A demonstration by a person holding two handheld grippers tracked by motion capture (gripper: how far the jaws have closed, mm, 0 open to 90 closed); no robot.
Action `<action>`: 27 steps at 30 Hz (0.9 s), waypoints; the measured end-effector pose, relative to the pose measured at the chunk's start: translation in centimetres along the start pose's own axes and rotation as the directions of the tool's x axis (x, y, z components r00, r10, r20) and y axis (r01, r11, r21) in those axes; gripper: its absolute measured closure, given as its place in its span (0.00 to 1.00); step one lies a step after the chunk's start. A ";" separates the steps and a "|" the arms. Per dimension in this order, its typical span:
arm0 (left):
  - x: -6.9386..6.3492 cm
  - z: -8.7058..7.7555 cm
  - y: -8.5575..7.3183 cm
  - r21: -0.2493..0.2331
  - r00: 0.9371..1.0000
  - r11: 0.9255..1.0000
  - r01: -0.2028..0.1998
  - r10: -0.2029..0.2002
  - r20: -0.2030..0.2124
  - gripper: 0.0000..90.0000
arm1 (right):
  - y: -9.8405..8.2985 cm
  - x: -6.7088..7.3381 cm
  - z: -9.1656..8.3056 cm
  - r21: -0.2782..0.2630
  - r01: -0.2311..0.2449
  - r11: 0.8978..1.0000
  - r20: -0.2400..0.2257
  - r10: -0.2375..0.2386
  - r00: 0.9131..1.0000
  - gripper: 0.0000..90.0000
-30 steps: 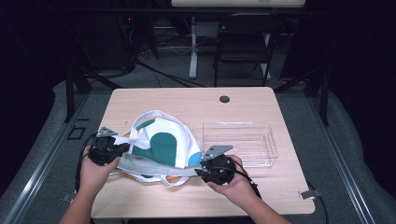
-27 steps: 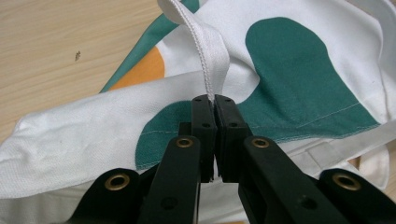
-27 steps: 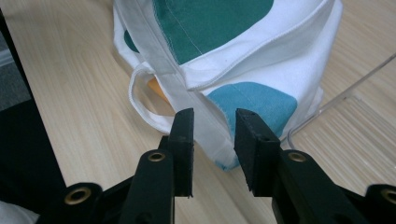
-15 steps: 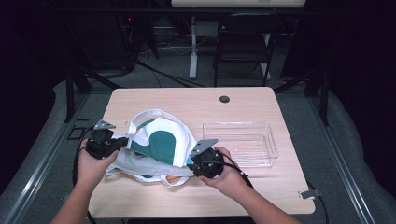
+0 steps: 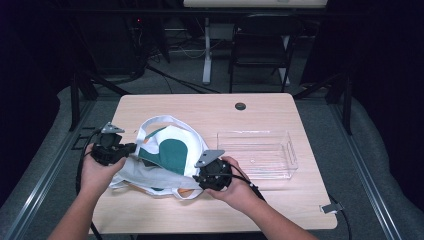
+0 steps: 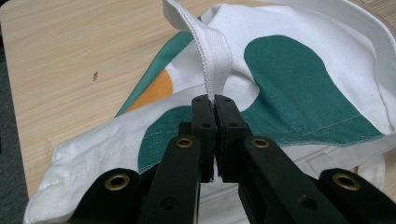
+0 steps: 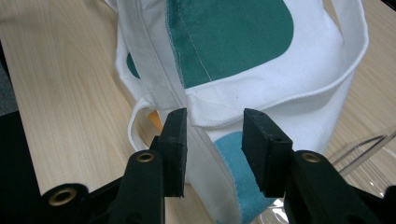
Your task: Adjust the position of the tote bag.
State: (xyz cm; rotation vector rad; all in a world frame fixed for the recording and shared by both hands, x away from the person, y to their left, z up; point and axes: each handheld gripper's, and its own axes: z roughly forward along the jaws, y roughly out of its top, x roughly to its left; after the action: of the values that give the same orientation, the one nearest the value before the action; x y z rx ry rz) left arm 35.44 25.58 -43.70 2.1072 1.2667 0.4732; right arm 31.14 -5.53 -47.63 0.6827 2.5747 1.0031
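Wooden table [image 5: 165,107] carries the tote bag [image 5: 172,155] near its front-left, beside a clear bin [image 5: 257,155]. Right gripper [image 5: 202,177] has slid left, jaws spread around the bag's edge; left gripper [image 5: 131,148] stays clenched on a handle [image 6: 210,56].

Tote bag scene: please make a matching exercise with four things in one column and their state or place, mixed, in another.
1. left gripper
2. right gripper
3. clear plastic tray
4. tote bag

a. empty, to the right of the bag
b. open, jaws on either side of the bag's edge
c. shut on a white strap
d. lying on the table between both hands

Pairs: 1-c, 2-b, 3-a, 4-d
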 end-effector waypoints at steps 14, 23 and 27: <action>0.2 -0.4 1.6 0.013 1.000 1.000 -0.010 0.010 -0.008 0.98 | 1.9 1.0 1.8 0.011 0.080 0.997 0.006 -0.080 0.997 0.63; 0.6 -0.4 2.0 0.015 1.000 1.000 -0.001 0.002 -0.011 0.98 | 2.5 1.5 3.1 0.025 0.128 0.991 0.028 -0.129 0.991 0.61; 0.7 -0.4 2.1 0.023 1.000 1.000 -0.002 0.002 0.002 0.98 | 2.5 1.7 3.6 0.033 0.147 0.989 0.039 -0.149 0.988 0.62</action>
State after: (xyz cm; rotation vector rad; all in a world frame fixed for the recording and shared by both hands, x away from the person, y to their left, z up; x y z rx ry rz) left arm 36.91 25.60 -42.04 2.1272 1.2750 0.4600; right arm 32.10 -1.00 -48.65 0.5052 2.5657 0.8958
